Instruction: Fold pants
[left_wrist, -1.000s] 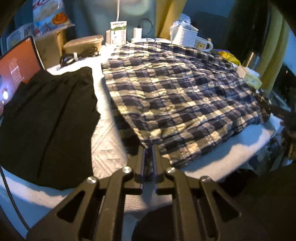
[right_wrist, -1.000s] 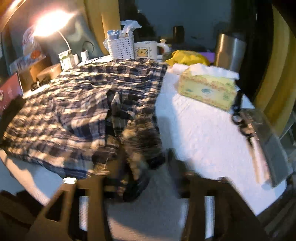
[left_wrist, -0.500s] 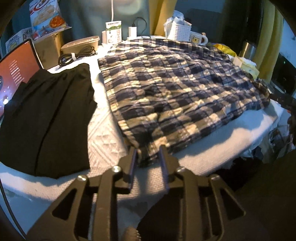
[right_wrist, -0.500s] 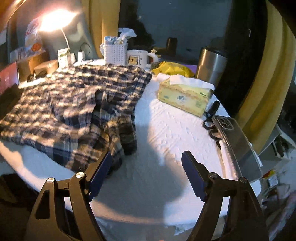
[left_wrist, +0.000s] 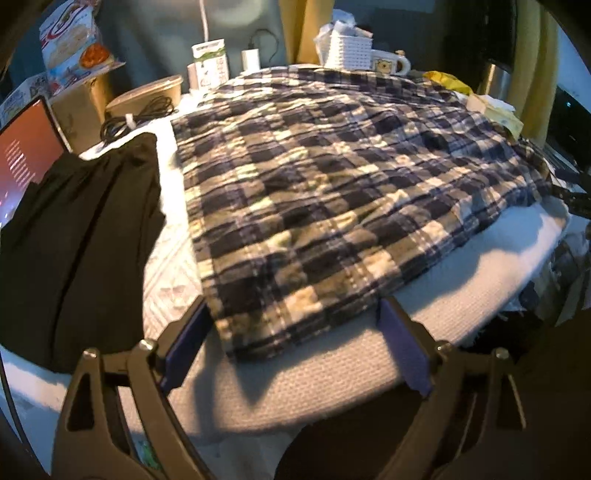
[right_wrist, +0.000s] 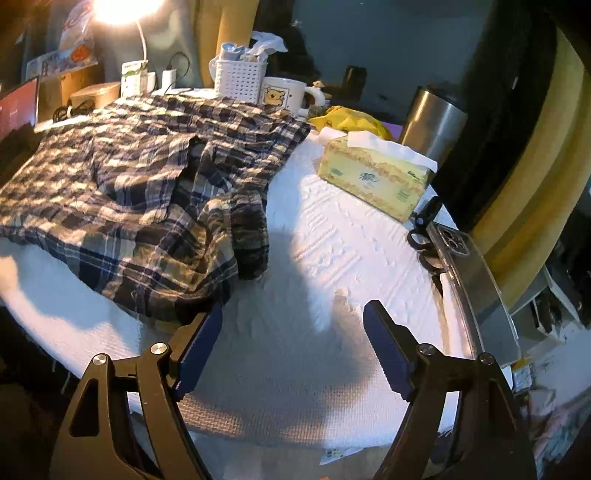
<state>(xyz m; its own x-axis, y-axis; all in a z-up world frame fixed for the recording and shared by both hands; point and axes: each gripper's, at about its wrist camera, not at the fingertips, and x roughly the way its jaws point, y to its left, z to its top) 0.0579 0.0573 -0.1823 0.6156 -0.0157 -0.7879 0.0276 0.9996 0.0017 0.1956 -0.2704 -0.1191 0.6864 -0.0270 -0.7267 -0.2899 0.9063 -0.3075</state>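
Item: plaid pants (left_wrist: 332, 192), spread across the middle of the worktop (right_wrist: 332, 258) on its white textured cover, one near corner lying between the left claw's pads without touching either. Left claw (left_wrist: 291, 328): jaws have just been opening, now spread wide, the cloth let go. Right claw (right_wrist: 291, 343): spread, nothing between the pads, over bare cover just beside the rumpled waist end of the pants. Step in hand, as judged: release after laying a fold, with the next pinch to be chosen. Handling advice: the waist end seen from the right wrist is bunched and overlapping, so it wants flattening before any further fold; take a fresh hold at a hem corner, through both layers, and keep the edges aligned. Surface: soft, quilted, likely to drag on the fabric. Also on the worktop: black garment (left_wrist: 74, 236) to the left, well clear of the pants; tissue box (right_wrist: 373, 177), phone (right_wrist: 476, 280), steel cup (right_wrist: 432, 118), bear mug (right_wrist: 284, 94), white basket (right_wrist: 240, 79) along the right and far edges. Room: dim, one lamp (right_wrist: 122, 11) at the far left, yellow curtain behind.
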